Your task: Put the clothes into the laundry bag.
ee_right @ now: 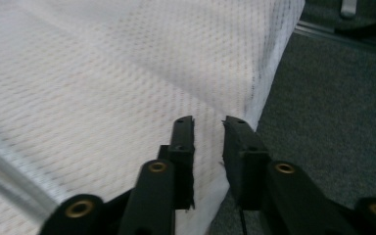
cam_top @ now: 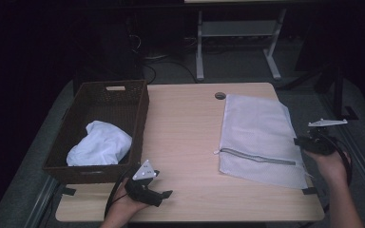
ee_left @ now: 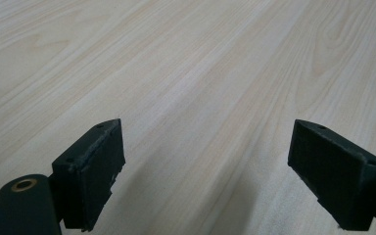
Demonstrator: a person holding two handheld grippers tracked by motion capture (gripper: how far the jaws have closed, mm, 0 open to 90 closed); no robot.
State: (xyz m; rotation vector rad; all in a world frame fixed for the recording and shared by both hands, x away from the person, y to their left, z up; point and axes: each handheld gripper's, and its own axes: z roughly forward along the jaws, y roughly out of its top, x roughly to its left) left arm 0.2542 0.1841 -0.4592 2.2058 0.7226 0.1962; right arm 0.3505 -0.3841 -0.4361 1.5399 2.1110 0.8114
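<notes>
Two grippers are at work, and the right gripper (ee_right: 209,128) is the busy one; its jaws stand a narrow gap apart over the right-hand edge of a white mesh laundry bag (ee_right: 103,88), with the cloth lying beneath and between them but, as far as the right gripper view tells, not pinched by the pads. That hand sits off the table's right side, so the jaws come at the bag's border from outside, a fair approach for catching a thin flat layer by its hem. Ahead of the jaws the bag stretches flat and smooth, a fine honeycomb weave, rectangular; its grey zipper (cam_top: 259,157) runs across the near end, toward the person, and looks closed. Right of the jaws the grey carpeted floor (ee_right: 333,112) drops away.

Farther off, the left gripper (ee_left: 206,147) hovers low over bare pale wood table (ee_left: 186,63), jaws spread wide and holding nothing; it probably waits there to help once the bag is lifted. Just beyond it stands a dark brown woven rectangular basket (cam_top: 138,111) holding a crumpled white cloth (cam_top: 100,144), well apart from the bag; likely the cloth is meant for the bag, hence the bag laid out open-side near.
</notes>
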